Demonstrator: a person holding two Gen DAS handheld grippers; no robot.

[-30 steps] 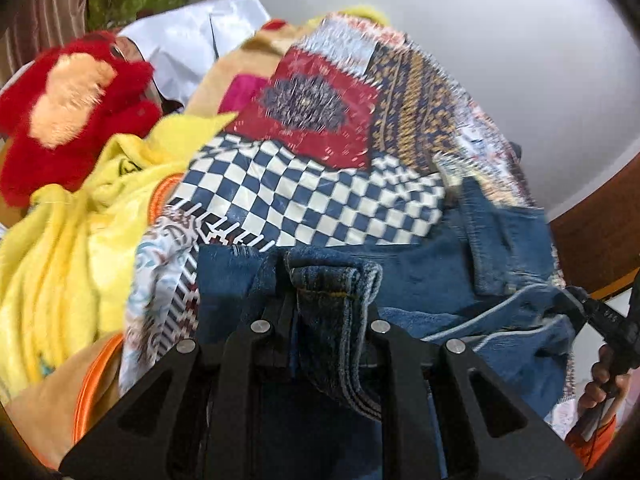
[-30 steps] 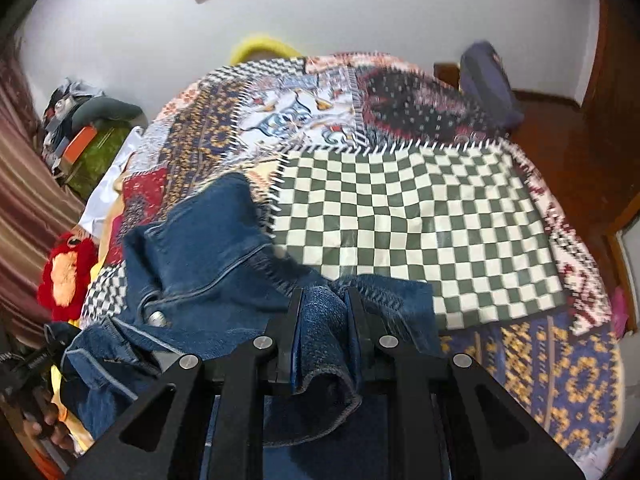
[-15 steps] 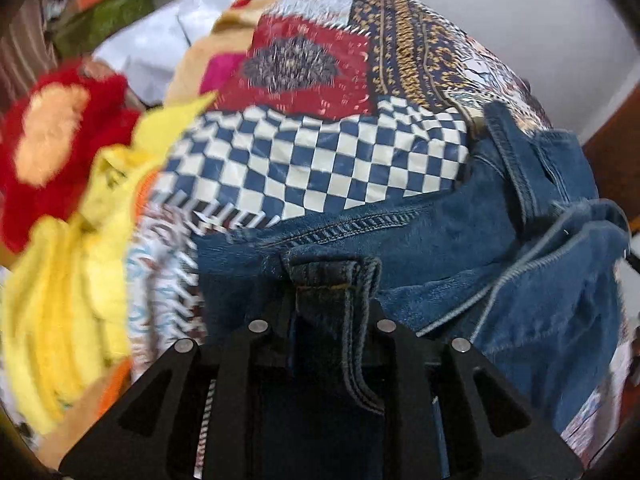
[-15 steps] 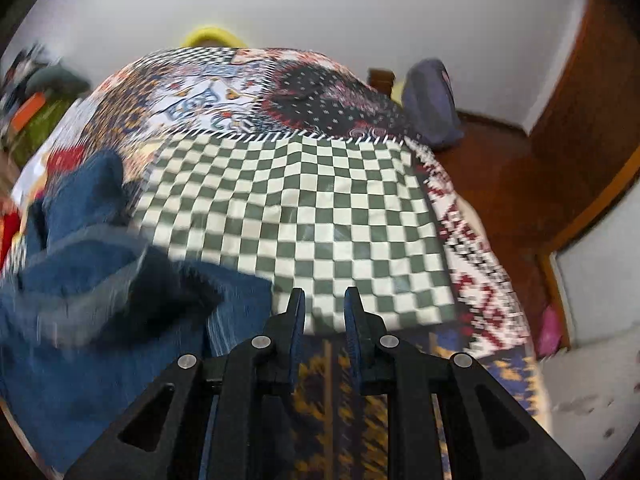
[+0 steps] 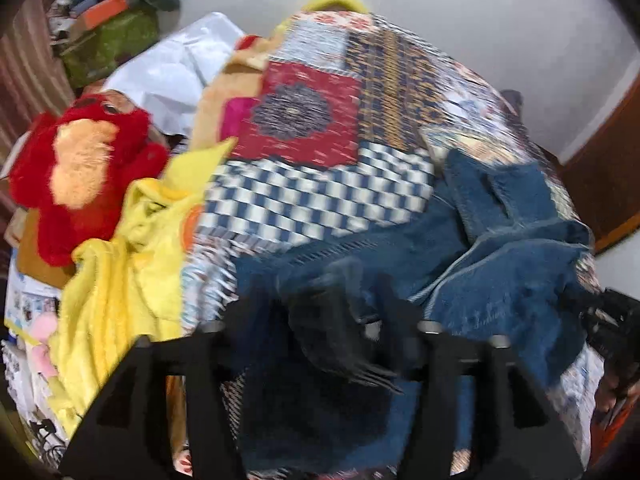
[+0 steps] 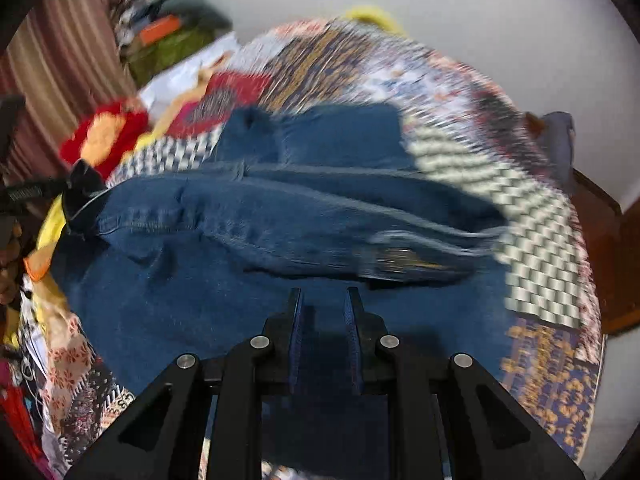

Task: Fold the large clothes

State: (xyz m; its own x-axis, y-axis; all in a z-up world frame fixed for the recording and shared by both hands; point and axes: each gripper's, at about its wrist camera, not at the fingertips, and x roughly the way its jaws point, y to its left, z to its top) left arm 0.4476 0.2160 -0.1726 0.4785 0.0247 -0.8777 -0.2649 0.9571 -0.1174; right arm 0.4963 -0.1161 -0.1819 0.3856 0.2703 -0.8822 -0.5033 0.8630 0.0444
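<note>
Blue jeans lie bunched on a patchwork quilt. In the right wrist view my right gripper hovers over the denim with its fingers slightly apart and nothing between them. In the left wrist view the jeans spread to the right. My left gripper is blurred, with a fold of the jeans' edge between its fingers. The left gripper also shows in the right wrist view, holding the jeans' left edge.
A red plush toy and a yellow towel lie left of the quilt. A white sheet and a green bag sit behind. Wooden floor shows on the right.
My right gripper let go of the jeans and swung back over them. The jeans dropped and spread on the quilt. My left gripper kept its hold and moved, blurring the view.
</note>
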